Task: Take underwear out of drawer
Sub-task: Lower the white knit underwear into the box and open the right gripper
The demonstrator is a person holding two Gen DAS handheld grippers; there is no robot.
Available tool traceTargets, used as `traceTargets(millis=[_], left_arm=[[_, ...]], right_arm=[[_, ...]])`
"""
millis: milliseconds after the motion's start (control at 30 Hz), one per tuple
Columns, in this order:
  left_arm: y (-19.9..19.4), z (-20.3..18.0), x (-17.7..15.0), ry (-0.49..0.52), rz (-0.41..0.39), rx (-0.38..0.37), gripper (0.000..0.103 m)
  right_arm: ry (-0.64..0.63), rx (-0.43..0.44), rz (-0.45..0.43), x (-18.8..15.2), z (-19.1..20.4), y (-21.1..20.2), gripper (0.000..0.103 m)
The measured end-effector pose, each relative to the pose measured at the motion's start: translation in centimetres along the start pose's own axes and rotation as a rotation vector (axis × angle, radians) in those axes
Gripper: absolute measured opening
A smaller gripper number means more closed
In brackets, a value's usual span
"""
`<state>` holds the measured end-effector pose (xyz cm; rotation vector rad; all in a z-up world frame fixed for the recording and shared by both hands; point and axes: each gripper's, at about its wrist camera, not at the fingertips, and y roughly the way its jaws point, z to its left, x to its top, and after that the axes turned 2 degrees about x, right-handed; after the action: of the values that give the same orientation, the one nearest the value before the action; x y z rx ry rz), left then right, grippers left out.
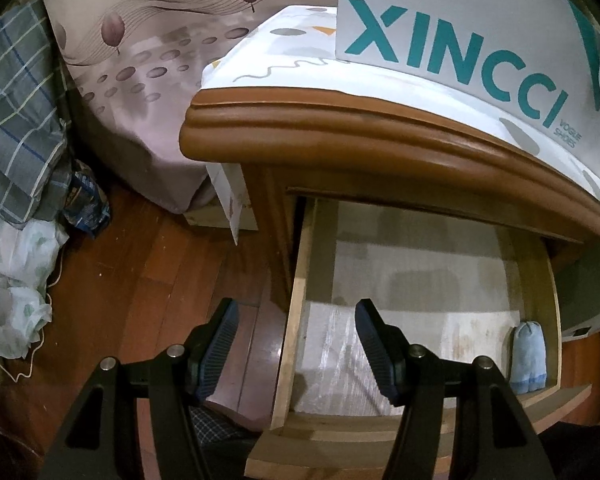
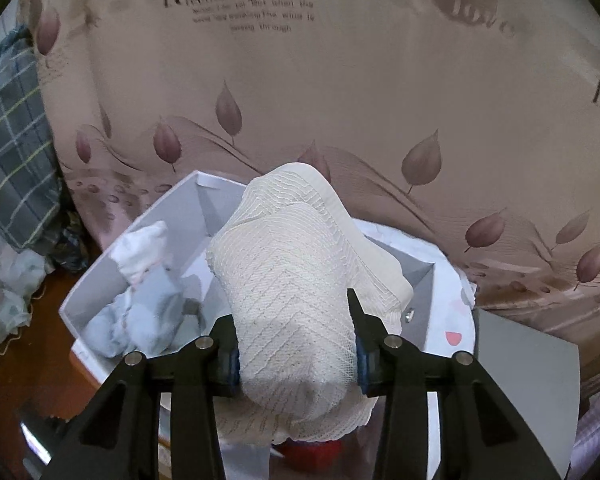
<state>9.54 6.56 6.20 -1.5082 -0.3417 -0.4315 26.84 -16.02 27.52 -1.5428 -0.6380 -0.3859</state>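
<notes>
In the left wrist view the wooden drawer (image 1: 292, 320) stands pulled out of the nightstand. A small light-blue rolled garment (image 1: 528, 356) lies at its right front corner. My left gripper (image 1: 296, 344) is open and empty, held above the drawer's left wall. In the right wrist view my right gripper (image 2: 296, 344) is shut on cream-white knitted underwear (image 2: 292, 280), held above a white box (image 2: 100, 276). The box holds pale blue and white garments (image 2: 140, 304).
A white XINCCI shoe box (image 1: 460, 40) stands on the nightstand top (image 1: 340, 120). The bed with a leaf-print cover (image 2: 340, 100) is behind. A plaid cloth (image 1: 16, 120) and plastic bags (image 1: 12, 300) lie on the wood floor at left.
</notes>
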Motion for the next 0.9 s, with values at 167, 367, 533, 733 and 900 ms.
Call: traceTargets(millis=[167, 367, 533, 733, 900], left_arm=[[0.2, 0.0, 0.1, 0.001, 0.007, -0.005, 0.062], [0.2, -0.1, 0.1, 0.002, 0.008, -0.007, 0.062], [0.3, 0.0, 0.1, 0.000, 0.010, -0.008, 0.062], [0.3, 0.0, 0.1, 0.000, 0.013, -0.011, 0.062], [0.2, 0.2, 0.1, -0.003, 0.017, -0.013, 0.062]], right_arm=[[0.011, -0.005, 0.038, 0.0, 0.3, 2.9, 0.043], [0.025, -0.006, 0.070, -0.5, 0.6, 5.1, 0.049], [0.002, -0.029, 0.056, -0.4, 0.9, 5.0, 0.065], [0.004, -0.058, 0.036, -0.3, 0.9, 4.5, 0.082], [0.003, -0.064, 0.025, -0.2, 1.0, 3.7, 0.087]])
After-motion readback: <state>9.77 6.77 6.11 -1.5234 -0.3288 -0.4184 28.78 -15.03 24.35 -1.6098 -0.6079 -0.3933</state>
